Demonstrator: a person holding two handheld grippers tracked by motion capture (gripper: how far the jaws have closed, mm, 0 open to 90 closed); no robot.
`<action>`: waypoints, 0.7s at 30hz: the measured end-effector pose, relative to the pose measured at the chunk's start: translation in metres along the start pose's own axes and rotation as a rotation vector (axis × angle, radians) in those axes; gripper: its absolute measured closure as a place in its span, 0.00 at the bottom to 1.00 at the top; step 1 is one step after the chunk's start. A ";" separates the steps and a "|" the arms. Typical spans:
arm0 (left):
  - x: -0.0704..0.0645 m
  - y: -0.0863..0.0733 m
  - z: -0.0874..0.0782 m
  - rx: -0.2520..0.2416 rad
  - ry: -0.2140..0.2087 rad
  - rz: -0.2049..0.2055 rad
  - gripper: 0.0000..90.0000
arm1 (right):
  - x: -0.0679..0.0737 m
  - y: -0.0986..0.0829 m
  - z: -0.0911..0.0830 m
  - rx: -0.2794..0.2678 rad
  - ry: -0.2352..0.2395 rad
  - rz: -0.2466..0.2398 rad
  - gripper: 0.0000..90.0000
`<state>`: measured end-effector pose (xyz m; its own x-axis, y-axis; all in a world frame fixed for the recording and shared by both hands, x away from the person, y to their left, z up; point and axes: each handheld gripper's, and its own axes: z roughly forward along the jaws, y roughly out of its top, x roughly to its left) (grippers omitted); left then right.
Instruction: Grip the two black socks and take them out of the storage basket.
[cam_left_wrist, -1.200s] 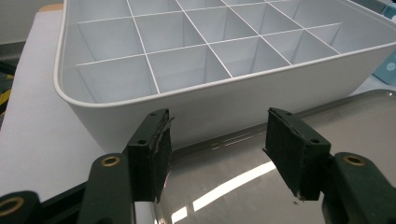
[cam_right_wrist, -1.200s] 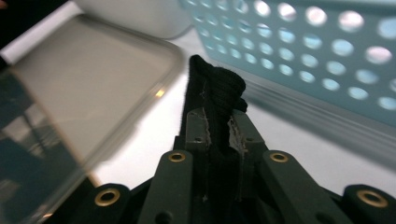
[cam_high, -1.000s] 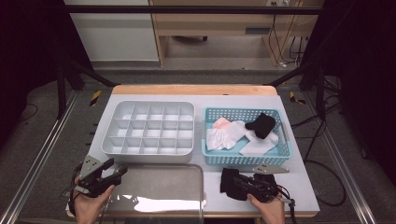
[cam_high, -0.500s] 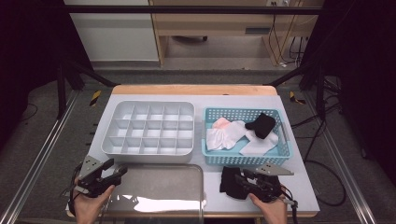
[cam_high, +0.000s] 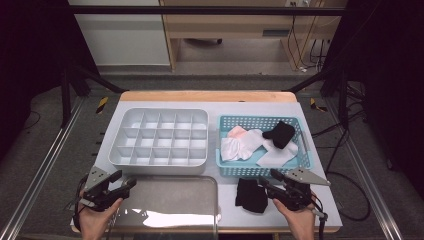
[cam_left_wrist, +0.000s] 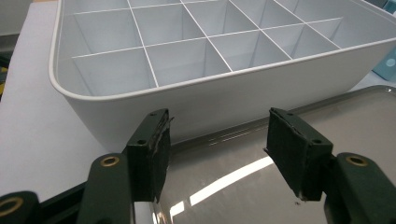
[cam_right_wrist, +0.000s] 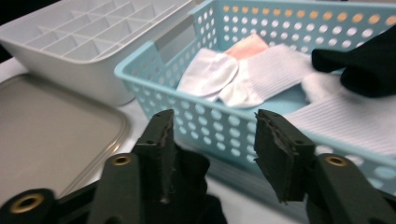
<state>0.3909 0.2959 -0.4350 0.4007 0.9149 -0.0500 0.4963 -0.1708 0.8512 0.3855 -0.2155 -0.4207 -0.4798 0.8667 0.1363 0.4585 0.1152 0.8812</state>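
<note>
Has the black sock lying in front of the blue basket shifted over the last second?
No. The black sock stays just below the blue perforated basket, beside the steel tray.

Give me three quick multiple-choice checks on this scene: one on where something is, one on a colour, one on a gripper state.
1. Where does the loose black sock lie?
A. In the white organiser
B. On the table in front of the basket
C. On the lid

2. What colour is the basket?
A. Light blue
B. Red
C. Yellow

3. How does the right gripper stand?
A. Shut on a white sock
B. Shut on the basket rim
C. Open, holding nothing

Answers:
1 B: the high view shows the sock on the table just in front of the basket, right of the lid.
2 A: its perforated walls are light blue in the high view and the right gripper view.
3 C: the right gripper view shows its jaws apart with nothing gripped, the sock below them.
</note>
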 end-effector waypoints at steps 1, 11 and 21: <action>0.000 0.000 0.000 0.001 -0.001 0.000 0.43 | 0.000 0.003 0.001 -0.003 -0.009 0.004 0.49; 0.002 0.000 0.001 -0.002 -0.010 0.002 0.44 | -0.013 0.035 0.009 -0.013 -0.066 -0.007 0.42; 0.002 0.000 0.001 -0.001 -0.015 0.002 0.44 | -0.029 0.064 0.021 -0.032 -0.137 -0.002 0.34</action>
<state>0.3928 0.2975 -0.4356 0.4130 0.9090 -0.0558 0.4945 -0.1724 0.8519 0.4443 -0.2234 -0.3781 -0.3734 0.9247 0.0737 0.4330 0.1035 0.8955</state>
